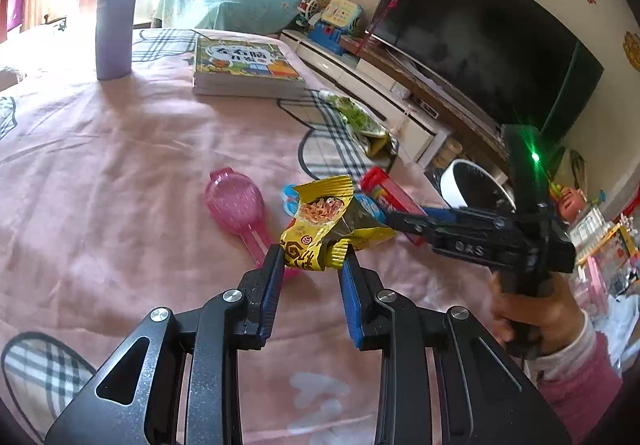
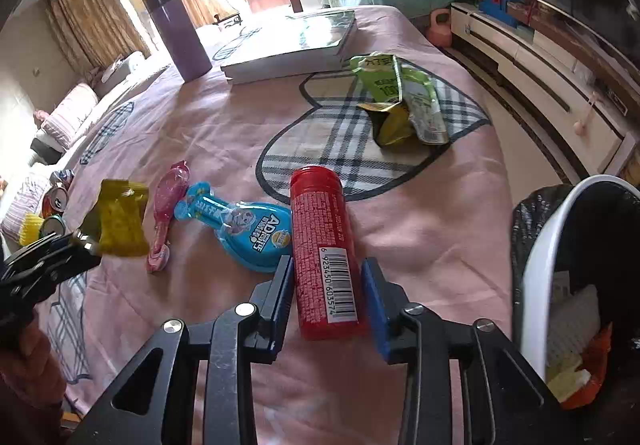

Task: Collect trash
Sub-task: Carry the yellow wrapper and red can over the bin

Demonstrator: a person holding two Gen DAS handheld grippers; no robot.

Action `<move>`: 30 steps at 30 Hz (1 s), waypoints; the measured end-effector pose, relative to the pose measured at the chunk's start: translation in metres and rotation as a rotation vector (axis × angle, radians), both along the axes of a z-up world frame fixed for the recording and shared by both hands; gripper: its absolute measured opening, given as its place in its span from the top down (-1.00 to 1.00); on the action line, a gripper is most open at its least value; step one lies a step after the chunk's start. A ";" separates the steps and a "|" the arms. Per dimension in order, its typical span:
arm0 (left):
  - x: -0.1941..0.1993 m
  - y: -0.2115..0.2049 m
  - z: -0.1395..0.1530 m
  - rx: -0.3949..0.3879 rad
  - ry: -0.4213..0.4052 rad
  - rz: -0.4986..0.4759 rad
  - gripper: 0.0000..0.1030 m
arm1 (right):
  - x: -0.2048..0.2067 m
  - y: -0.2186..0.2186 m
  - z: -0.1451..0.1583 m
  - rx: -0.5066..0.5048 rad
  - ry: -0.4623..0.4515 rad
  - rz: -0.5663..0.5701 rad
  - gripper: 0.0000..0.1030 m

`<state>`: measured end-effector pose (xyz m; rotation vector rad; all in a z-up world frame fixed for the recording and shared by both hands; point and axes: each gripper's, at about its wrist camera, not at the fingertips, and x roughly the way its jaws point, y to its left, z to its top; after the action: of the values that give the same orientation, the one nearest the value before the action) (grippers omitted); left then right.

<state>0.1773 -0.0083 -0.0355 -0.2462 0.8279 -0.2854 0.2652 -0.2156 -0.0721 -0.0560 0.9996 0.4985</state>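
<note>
**Wrapper gripped, red tube between the right pads**

The left gripper (image 1: 312, 257) is narrowly open, its blue pads clamped on a crumpled yellow wrapper (image 1: 320, 225) printed with a picture of noodle-like food; its lettering cannot be read. The wrapper hangs above the pink cloth (image 1: 120, 173), off the surface.

The right gripper (image 2: 326, 277) straddles a red tube (image 2: 322, 249) lying on the cloth. The pads sit at or very near the tube's sides; whether they press on it I cannot tell. The tube's white label carries a barcode reading 6 923450 603574, with small white print above it too fine to read.

Just left of the tube lies a blue pack (image 2: 244, 233) marked "AD" beside a cartoon figure, then a pink spoon (image 2: 168, 205). At the right edge stands a white bin (image 2: 548, 245) lined with a black bag, scraps inside.

Farther off, a green pouch (image 2: 400, 101) shows "100". Beyond it lie a book (image 1: 244, 65) with unreadable title characters and a purple flask (image 2: 178, 41).
</note>
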 end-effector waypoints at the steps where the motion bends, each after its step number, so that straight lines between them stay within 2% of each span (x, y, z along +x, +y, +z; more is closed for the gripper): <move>1: -0.001 0.000 0.000 0.000 0.002 0.000 0.49 | 0.000 0.002 -0.001 0.012 -0.012 -0.001 0.18; 3: -0.006 -0.001 0.000 -0.002 0.006 0.001 0.48 | 0.000 0.005 -0.003 0.021 -0.027 -0.002 0.23; 5: -0.011 -0.004 0.001 0.004 0.005 0.000 0.48 | -0.001 0.006 -0.005 0.030 -0.035 -0.009 0.37; 11: -0.016 -0.019 0.004 0.005 -0.004 -0.024 0.49 | -0.028 -0.010 0.002 0.101 -0.063 -0.054 0.38; 22: -0.019 -0.086 0.016 0.020 -0.044 -0.155 0.48 | -0.090 -0.080 0.033 0.254 -0.128 -0.199 0.38; 30: -0.015 -0.136 0.028 0.050 -0.071 -0.238 0.48 | -0.108 -0.136 0.041 0.289 -0.159 -0.322 0.38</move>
<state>0.1618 -0.1443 -0.0080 -0.0898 0.7937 -0.4934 0.1570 -0.3518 -0.0314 0.3158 0.7541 0.3320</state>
